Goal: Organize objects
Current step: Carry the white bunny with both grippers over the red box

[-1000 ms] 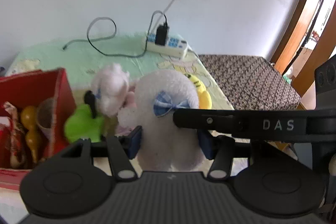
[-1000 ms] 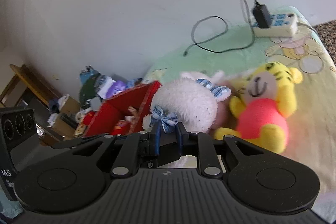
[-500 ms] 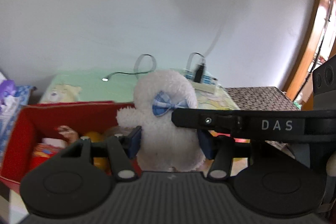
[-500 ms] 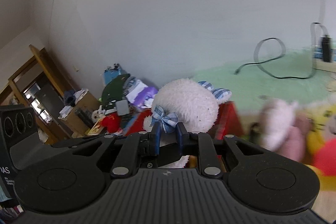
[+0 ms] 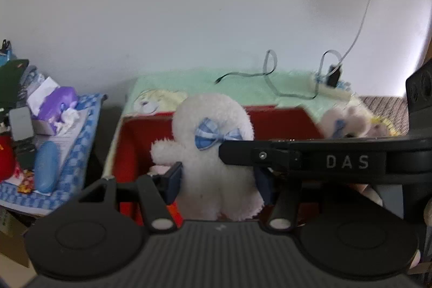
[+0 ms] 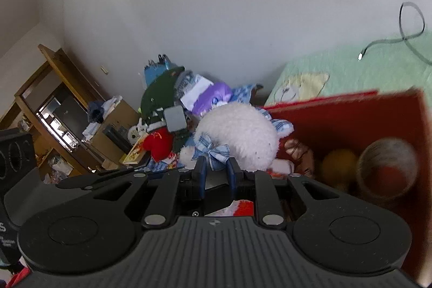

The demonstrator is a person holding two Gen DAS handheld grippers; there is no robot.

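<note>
A white plush toy with blue checked bows hangs over the open red box. My left gripper is shut on its body from both sides. My right gripper is shut on its blue bow, and the plush fills the middle of the right wrist view. The red box holds an orange gourd toy and a round cup. The right gripper's body crosses the left wrist view as a black bar.
Other plush toys lie right of the box on the green blanket. A power strip with cables sits at the back. A cluttered side table with a purple tissue box stands to the left. Wooden shelves stand further left.
Both grippers have carried the white plush leftward, away from the yellow tiger and pink toys, until it hangs over the red box.
</note>
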